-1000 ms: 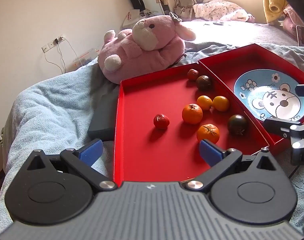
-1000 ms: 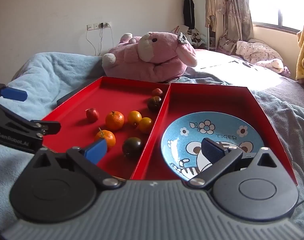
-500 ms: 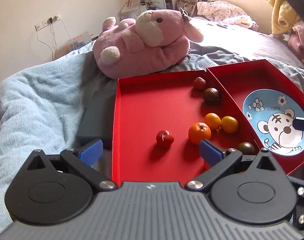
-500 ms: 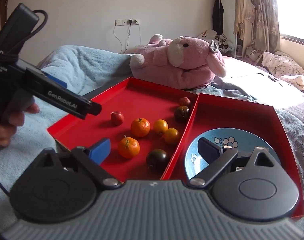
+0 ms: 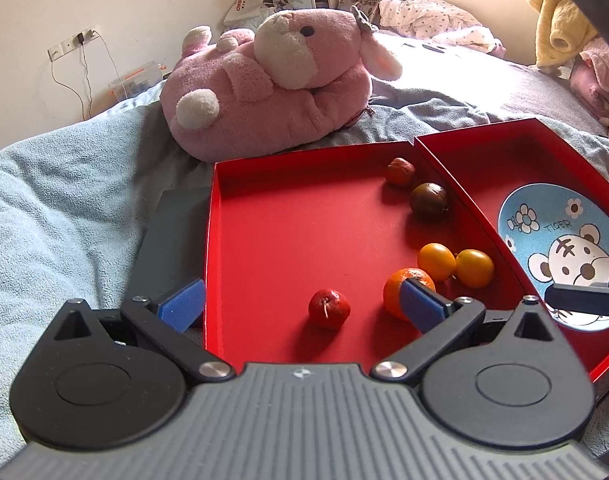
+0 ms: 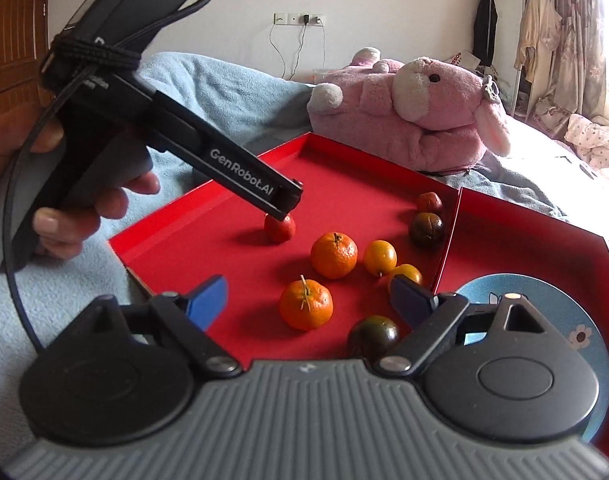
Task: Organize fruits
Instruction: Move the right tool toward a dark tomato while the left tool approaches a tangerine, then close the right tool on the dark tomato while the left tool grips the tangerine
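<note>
Two joined red trays (image 5: 264,220) lie on a bed. The left one holds a small red fruit (image 5: 329,309), two mandarins (image 6: 334,255), two kumquats (image 5: 436,262), two dark tomatoes (image 6: 426,229) and a red-brown fruit (image 5: 400,172). My left gripper (image 5: 302,306) is open, with the small red fruit lying low between its blue pads, untouched. In the right wrist view its tip (image 6: 286,202) hovers just over that fruit (image 6: 279,228). My right gripper (image 6: 308,302) is open and its jaws are closing, with the near mandarin (image 6: 305,304) between the pads, which are clear of it.
The right tray (image 5: 484,168) holds a blue tiger plate (image 5: 544,232). A pink plush toy (image 5: 272,92) lies behind the trays on the blue blanket (image 5: 64,200). A dark flat object (image 5: 172,240) sits by the left tray's edge. A person's hand (image 6: 64,208) holds the left gripper.
The left gripper has moved in low over the left tray toward the small red fruit. The right gripper has swung left from the plate to the near mandarin, and its jaws have narrowed slightly.
</note>
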A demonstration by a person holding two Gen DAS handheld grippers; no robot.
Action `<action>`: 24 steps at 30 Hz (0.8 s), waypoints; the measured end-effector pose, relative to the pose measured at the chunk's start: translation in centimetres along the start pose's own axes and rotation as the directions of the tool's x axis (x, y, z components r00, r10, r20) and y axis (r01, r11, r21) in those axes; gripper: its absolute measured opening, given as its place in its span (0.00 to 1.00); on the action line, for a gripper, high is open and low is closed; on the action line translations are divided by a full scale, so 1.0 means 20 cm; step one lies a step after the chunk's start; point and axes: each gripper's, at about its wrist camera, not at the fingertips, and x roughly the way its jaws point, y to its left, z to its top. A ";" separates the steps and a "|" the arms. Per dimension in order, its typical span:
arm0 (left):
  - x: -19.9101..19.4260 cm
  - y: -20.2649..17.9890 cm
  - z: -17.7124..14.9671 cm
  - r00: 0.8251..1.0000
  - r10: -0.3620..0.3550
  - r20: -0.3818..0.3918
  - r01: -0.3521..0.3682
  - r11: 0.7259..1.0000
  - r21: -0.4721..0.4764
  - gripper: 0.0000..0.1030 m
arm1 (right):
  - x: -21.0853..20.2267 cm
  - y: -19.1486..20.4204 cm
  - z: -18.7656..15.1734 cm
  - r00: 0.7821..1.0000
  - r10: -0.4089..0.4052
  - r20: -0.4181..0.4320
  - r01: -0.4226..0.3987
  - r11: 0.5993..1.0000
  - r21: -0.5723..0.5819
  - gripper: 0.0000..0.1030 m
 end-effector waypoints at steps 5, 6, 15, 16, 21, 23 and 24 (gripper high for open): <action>0.00 -0.02 -0.01 1.000 -0.028 0.013 0.028 0.999 0.022 1.00 | 0.02 0.00 -0.01 1.000 -0.012 -0.010 0.011 1.000 -0.003 0.87; 0.00 -0.02 -0.01 0.999 -0.032 0.015 0.031 0.999 0.023 1.00 | 0.02 -0.01 -0.01 1.000 -0.013 -0.012 0.013 1.000 0.002 0.83; -0.07 -0.07 -0.05 0.991 -0.121 0.061 0.118 0.992 0.049 0.98 | 0.01 -0.04 -0.05 0.999 -0.038 -0.039 0.038 0.999 0.003 0.74; -0.07 -0.08 -0.05 0.990 -0.129 0.059 0.126 0.990 0.060 0.97 | 0.01 -0.04 -0.05 0.998 -0.037 -0.043 0.038 0.999 0.004 0.73; -0.08 -0.13 -0.08 0.982 -0.182 0.047 0.177 0.979 0.097 0.90 | 0.03 -0.04 -0.06 0.996 -0.060 -0.064 0.059 0.998 -0.022 0.63; -0.08 -0.15 -0.09 0.977 -0.211 0.038 0.206 0.973 0.105 0.89 | 0.05 -0.04 -0.07 0.994 -0.080 -0.078 0.077 0.996 -0.047 0.58; -0.08 -0.15 -0.09 0.973 -0.230 0.032 0.226 0.968 0.108 0.88 | 0.06 -0.04 -0.07 0.992 -0.090 -0.084 0.085 0.995 -0.057 0.57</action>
